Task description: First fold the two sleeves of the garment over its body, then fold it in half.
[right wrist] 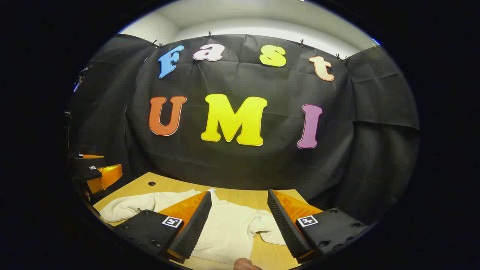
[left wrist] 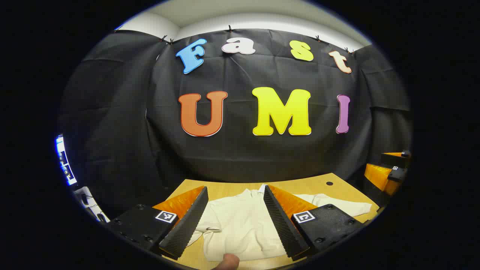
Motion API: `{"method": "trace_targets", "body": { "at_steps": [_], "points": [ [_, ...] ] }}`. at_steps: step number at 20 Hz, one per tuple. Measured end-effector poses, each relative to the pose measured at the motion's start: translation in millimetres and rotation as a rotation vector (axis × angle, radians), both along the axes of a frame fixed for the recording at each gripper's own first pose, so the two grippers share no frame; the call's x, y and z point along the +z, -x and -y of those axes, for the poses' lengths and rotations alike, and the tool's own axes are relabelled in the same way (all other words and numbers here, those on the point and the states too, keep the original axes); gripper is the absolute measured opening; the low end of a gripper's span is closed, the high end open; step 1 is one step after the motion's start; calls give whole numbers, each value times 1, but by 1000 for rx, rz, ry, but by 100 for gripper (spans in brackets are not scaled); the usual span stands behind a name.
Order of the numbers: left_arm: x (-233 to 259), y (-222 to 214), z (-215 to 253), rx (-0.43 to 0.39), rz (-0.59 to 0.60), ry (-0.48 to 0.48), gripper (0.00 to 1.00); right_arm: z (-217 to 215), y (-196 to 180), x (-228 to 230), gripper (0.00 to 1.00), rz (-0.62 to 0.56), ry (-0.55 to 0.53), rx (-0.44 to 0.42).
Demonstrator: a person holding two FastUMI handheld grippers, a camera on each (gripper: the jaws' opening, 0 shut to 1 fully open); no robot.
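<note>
A cream long-sleeved garment (left wrist: pixel 240 225) lies flat on the wooden table (left wrist: pixel 307 185), collar toward the booth wall. One sleeve (left wrist: pixel 337 207) stretches out sideways; the same sleeve (right wrist: pixel 127 207) shows at the left of the right gripper view. The other sleeve (right wrist: pixel 267 225) lies bunched close to the body. My left gripper (left wrist: pixel 235 191) hovers open above the garment's body, holding nothing. My right gripper (right wrist: pixel 239 193) is also open and empty over the garment (right wrist: pixel 228 228). Each gripper appears at the edge of the other's view: the right gripper (left wrist: pixel 390 168) and the left gripper (right wrist: pixel 98 173).
The black cloth wall closes off the table's far side. A small round hole (left wrist: pixel 329 183) sits in the tabletop near the outstretched sleeve. A lit screen (left wrist: pixel 64 161) stands off to the left. A fingertip (left wrist: pixel 227 261) shows at the bottom edge.
</note>
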State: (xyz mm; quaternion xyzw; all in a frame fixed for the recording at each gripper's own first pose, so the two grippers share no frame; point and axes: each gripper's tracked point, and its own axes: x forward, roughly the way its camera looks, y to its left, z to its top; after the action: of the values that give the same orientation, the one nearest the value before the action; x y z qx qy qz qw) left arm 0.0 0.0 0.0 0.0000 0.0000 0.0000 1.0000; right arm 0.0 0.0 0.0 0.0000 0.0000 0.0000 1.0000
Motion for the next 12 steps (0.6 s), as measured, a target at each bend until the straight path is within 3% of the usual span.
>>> {"method": "trace_targets", "body": {
  "at_steps": [12],
  "points": [
    [-11,-1,12,4,-29,-17,96,6,-2,-21,94,-67,-27,12]
  ]
}}
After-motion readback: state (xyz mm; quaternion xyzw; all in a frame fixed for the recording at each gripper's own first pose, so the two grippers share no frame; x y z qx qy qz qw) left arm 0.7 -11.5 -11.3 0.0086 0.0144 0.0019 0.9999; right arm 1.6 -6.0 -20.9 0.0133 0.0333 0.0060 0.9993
